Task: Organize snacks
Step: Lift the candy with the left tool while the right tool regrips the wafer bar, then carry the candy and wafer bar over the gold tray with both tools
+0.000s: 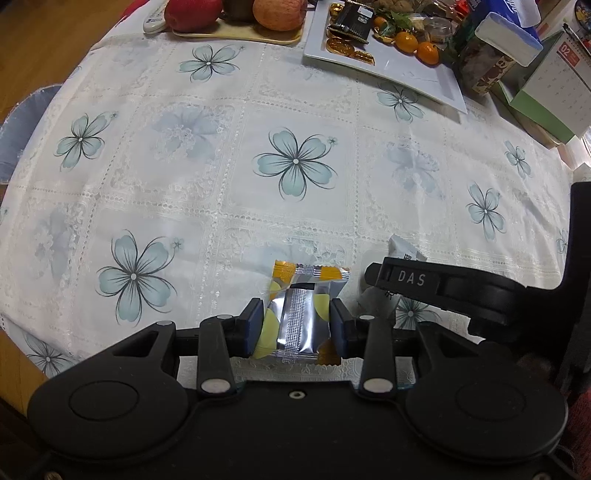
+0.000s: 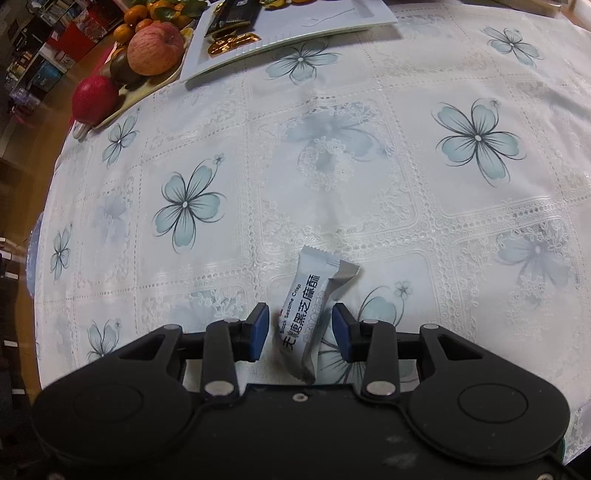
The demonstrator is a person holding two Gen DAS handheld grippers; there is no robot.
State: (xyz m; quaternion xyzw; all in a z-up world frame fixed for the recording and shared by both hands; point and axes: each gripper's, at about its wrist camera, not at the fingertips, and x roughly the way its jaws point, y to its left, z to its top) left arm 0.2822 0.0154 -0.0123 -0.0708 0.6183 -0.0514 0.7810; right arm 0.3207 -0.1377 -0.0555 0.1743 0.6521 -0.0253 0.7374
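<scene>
My left gripper (image 1: 297, 326) is shut on a silver, yellow and orange snack packet (image 1: 301, 314), both blue pads pressing its sides, low over the floral tablecloth. My right gripper (image 2: 299, 332) is open around a white black-sesame crisp packet (image 2: 310, 314) that lies on the cloth between the pads, touching neither. That white packet (image 1: 404, 251) and the right gripper's finger (image 1: 406, 278) also show at the right of the left wrist view. A white snack tray (image 1: 417, 74) with gold coins, a dark packet and oranges sits at the far side; it also shows in the right wrist view (image 2: 332, 26).
A fruit tray (image 1: 236, 35) with apples and a kiwi stands at the far left, beside a remote (image 1: 155, 20). Boxes, a jar and a calendar (image 1: 546, 92) crowd the far right. The table edge (image 2: 44, 236) runs down the left.
</scene>
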